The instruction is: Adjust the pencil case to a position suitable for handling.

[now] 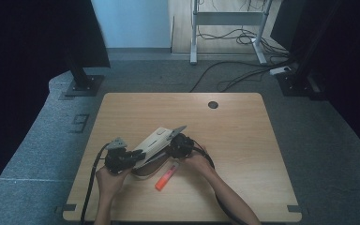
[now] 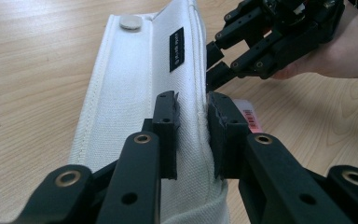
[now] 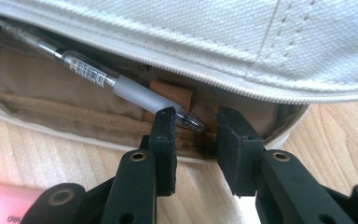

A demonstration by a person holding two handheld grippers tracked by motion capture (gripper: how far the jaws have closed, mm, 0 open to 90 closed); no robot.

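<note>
From above I see the white pencil case (image 1: 152, 145) lying near the front middle of the wooden table (image 1: 243, 140), with my left gripper (image 1: 130, 157) at its near-left end and my right gripper (image 1: 172, 145) at its right side. My left gripper view adds what the high view cannot: my left jaws are clamped on the case's upper fabric edge, holding it up, and a snap button (image 2: 130, 22) and a small black label (image 2: 176, 49) show on the flap. My right gripper view looks into the open mouth: tan lining, and a clear pen (image 3: 116, 81) with a grey grip lying inside, its tip between my right jaws, which stand apart and do not press on it. An orange highlighter (image 1: 166, 176) lies on the table just beside the case, near my right hand (image 1: 198, 161)
</note>
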